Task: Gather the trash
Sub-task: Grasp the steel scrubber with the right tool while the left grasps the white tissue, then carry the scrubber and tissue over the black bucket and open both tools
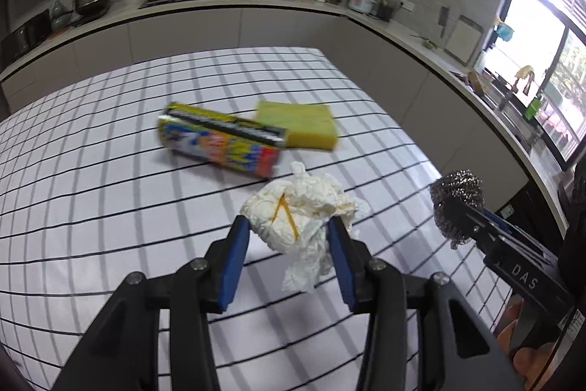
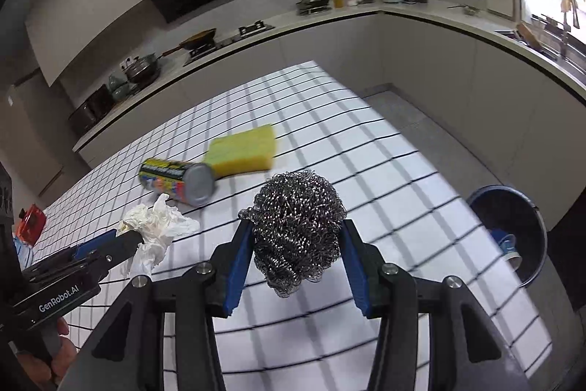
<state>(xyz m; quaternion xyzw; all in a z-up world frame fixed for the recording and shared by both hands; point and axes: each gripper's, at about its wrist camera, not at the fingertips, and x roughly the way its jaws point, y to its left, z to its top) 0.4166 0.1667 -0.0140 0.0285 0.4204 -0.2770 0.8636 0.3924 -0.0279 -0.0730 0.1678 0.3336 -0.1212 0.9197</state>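
Observation:
My left gripper [image 1: 289,226] is shut on a crumpled white paper wad [image 1: 300,207] and holds it above the checked tablecloth [image 1: 110,189]. It also shows in the right wrist view [image 2: 128,237], with the wad [image 2: 157,226]. My right gripper [image 2: 296,233] is shut on a steel wool scourer [image 2: 298,229], held above the table's right side; the scourer shows in the left wrist view [image 1: 456,204]. A colourful can [image 1: 219,143] lies on its side mid-table, touching a yellow sponge [image 1: 296,123]. Both show in the right wrist view, the can [image 2: 179,180] and the sponge [image 2: 243,151].
A dark bin [image 2: 512,233] with a cup inside stands on the floor right of the table. A red packet [image 2: 31,222] lies at the table's left edge. Kitchen counters [image 1: 256,6] with pots and a stove run behind and along the right.

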